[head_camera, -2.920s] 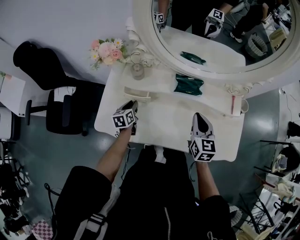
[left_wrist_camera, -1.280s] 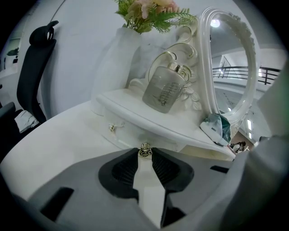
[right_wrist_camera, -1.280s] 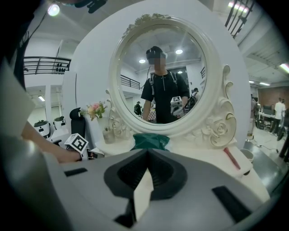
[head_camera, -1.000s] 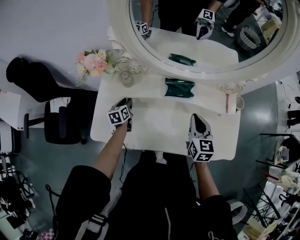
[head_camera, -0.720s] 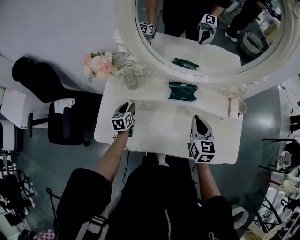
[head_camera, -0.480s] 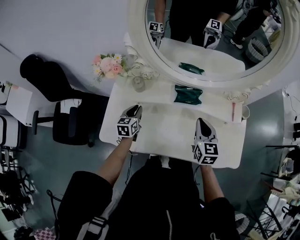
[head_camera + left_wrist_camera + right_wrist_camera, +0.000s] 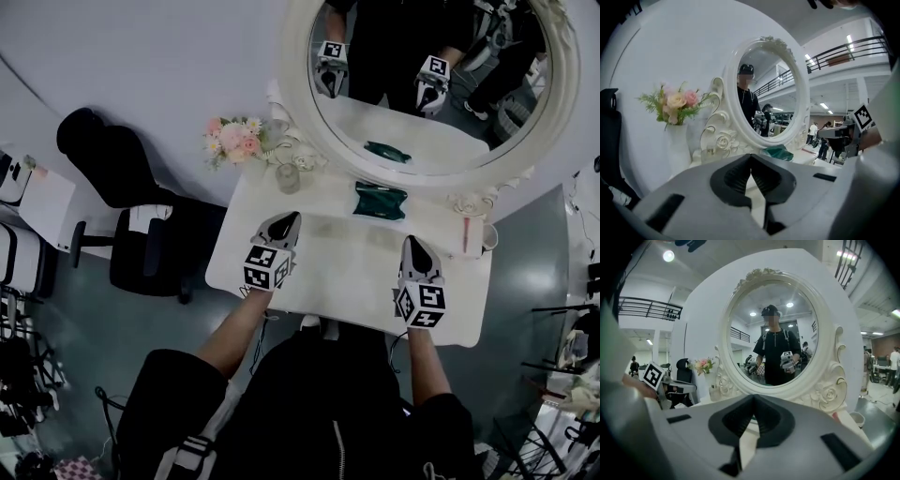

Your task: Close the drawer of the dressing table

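The white dressing table (image 7: 349, 267) stands under its oval mirror (image 7: 427, 89); no drawer juts out of it in the head view. My left gripper (image 7: 291, 217) hovers over the table's left half with its jaws shut on nothing; in the left gripper view the left gripper (image 7: 750, 155) shows its pads meeting, and it points at the mirror frame (image 7: 729, 108). My right gripper (image 7: 412, 240) hangs over the right half, also shut and empty. In its own view the right gripper (image 7: 753, 397) faces the mirror (image 7: 771, 333).
A flower bunch (image 7: 234, 139) and a small glass (image 7: 288, 176) stand at the back left of the tabletop. A green pouch (image 7: 380, 200) lies under the mirror. A pink tube (image 7: 466, 232) and a cup (image 7: 486, 234) sit at the right. A black chair (image 7: 141, 225) stands left of the table.
The drawer that stuck out at the table's back left in the earliest frame no longer shows. My left gripper has risen from the table's left front edge. The right gripper rose a little.
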